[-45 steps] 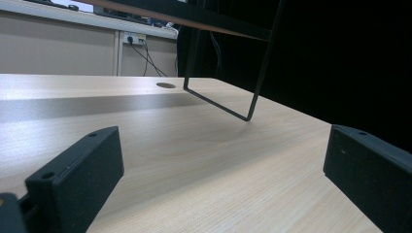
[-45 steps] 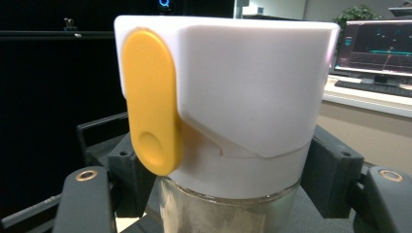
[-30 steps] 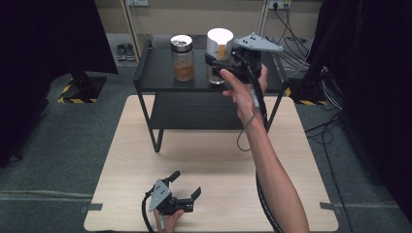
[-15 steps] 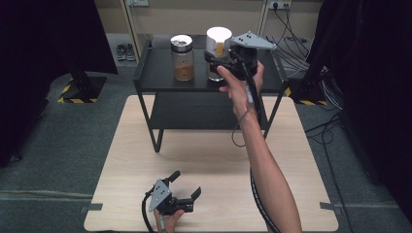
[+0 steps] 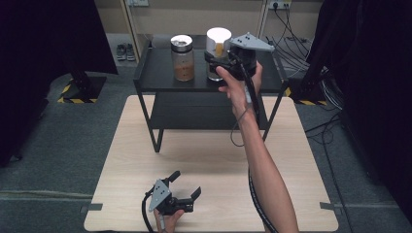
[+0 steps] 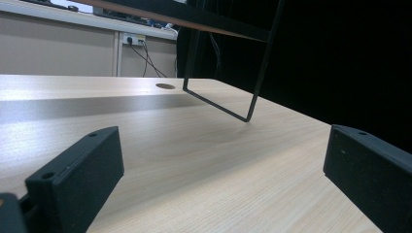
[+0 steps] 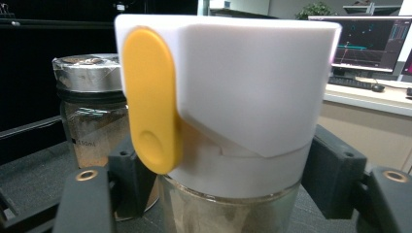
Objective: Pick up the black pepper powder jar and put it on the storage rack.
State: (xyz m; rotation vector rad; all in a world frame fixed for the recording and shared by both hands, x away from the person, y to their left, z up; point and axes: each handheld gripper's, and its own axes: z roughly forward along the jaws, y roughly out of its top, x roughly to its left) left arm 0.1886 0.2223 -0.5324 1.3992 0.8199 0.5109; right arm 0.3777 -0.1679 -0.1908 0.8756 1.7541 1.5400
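A glass jar with a white lid (image 5: 218, 36) and a yellow tab (image 7: 148, 102) stands on top of the black shelf (image 5: 155, 77). My right gripper (image 5: 214, 60) reaches around it just below the lid. Its jaws have just been opening, and the jar (image 7: 228, 208) sits between them with thin gaps at the pads (image 7: 333, 170). A second jar (image 5: 182, 58) with a metal lid and brown contents stands to its left (image 7: 90, 121). My left gripper (image 5: 184, 187) rests open on the wooden table near the front edge, with nothing between its fingers (image 6: 77, 179).
The shelf's thin black legs (image 6: 252, 92) stand on the light wooden table (image 5: 214, 160). A lower shelf level (image 5: 204, 104) sits under the top. Cables (image 5: 291, 29) and dark curtains surround the table on the grey floor.
The right hand has shifted slightly at the white-lidded jar. The left gripper has not moved.
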